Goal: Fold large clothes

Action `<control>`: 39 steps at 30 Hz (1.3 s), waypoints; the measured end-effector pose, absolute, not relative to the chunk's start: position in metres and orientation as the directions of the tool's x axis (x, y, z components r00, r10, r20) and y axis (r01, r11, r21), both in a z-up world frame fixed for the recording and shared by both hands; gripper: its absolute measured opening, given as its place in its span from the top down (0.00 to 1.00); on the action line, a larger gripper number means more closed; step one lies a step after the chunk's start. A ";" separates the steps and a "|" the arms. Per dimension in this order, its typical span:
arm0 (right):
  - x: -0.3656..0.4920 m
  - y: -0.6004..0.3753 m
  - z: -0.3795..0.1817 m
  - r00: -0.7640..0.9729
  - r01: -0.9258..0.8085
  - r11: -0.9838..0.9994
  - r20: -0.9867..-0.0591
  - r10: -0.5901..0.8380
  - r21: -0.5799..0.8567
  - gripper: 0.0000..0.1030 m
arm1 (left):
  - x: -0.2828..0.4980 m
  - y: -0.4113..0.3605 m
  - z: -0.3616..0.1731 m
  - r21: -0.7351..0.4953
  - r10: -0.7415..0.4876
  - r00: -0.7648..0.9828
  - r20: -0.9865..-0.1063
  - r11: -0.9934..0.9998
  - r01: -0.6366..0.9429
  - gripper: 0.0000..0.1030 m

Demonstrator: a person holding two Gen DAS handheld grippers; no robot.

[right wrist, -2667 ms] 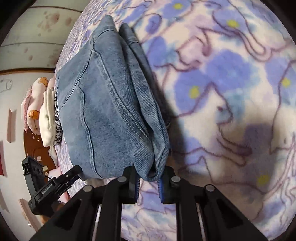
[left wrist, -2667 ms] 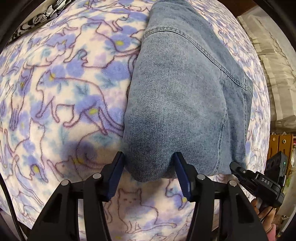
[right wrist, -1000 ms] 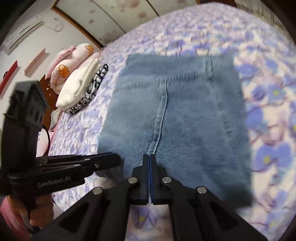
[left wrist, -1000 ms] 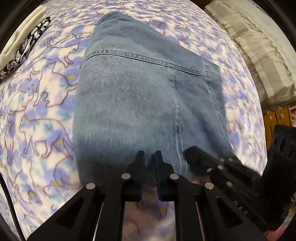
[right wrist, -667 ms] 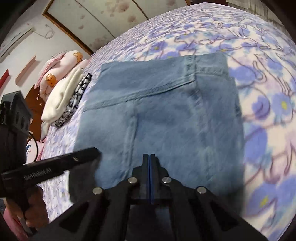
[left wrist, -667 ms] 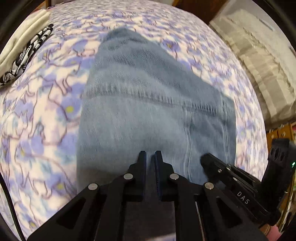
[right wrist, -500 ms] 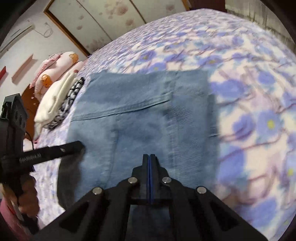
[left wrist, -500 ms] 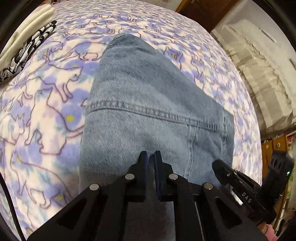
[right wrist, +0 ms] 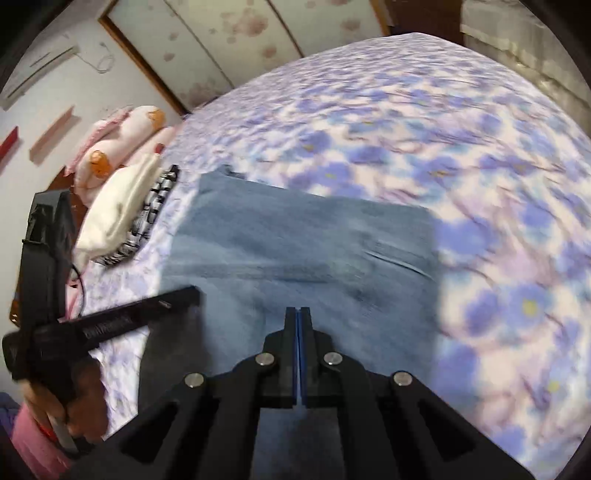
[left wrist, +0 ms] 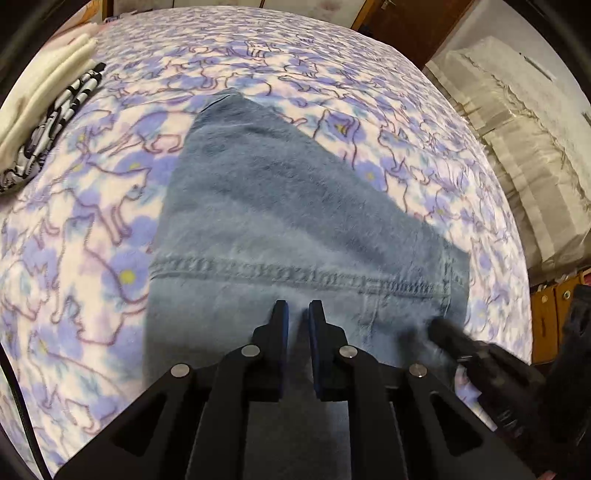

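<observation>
The folded blue jeans (left wrist: 295, 221) lie flat on the cat-print bed blanket (left wrist: 92, 206). My left gripper (left wrist: 295, 314) hovers over their near half, just short of a stitched seam; only a narrow slit shows between its pads, with nothing in it. The right gripper's (left wrist: 436, 325) tip is blurred at the jeans' right edge. In the right wrist view my right gripper (right wrist: 299, 314) is shut, pads together and empty, above the jeans (right wrist: 303, 251). The left gripper (right wrist: 192, 291) reaches in from the left, held by a hand (right wrist: 85, 398).
A stack of folded white and black-and-white clothes (left wrist: 40, 122) (right wrist: 122, 210) lies at the blanket's left edge, with pink pillows (right wrist: 118, 140) behind it. Cloth-covered furniture (left wrist: 524, 155) stands beyond the right side of the bed. A wooden door (left wrist: 406, 26) is at the back.
Earlier the left jaws stood open around the jeans' fold and the right pinched an edge. Both have since let go and closed, and have slid over the flat jeans toward their far edge.
</observation>
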State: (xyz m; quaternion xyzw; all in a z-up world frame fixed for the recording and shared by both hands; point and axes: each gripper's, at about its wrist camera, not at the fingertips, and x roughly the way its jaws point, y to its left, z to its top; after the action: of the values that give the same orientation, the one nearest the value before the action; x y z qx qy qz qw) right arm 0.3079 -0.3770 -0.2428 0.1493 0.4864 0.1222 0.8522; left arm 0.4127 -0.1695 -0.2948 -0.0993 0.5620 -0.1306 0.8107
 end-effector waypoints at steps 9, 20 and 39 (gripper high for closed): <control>0.368 -0.359 -0.266 0.534 -0.012 0.924 -0.779 0.328 0.381 1.00 | 0.470 -0.163 -0.305 -0.404 -0.380 0.377 -0.844 0.915 0.019 0.91; 0.369 -0.405 -0.271 0.542 0.071 0.917 -0.787 0.296 0.394 1.00 | 0.520 -0.140 -0.329 -0.465 -0.390 0.430 -0.814 0.882 -0.080 0.99; 0.334 -0.450 -0.264 0.526 0.223 0.915 -0.832 0.176 0.335 1.00 | 0.525 -0.085 -0.320 -0.503 -0.324 0.538 -0.778 0.835 -0.225 0.98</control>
State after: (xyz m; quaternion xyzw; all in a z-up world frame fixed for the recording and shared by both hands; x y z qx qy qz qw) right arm 0.3340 -0.4504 -0.2636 0.2052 0.4867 -0.0139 0.8490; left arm 0.5245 -0.0851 -0.3200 -0.2859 0.4796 -0.0300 0.8290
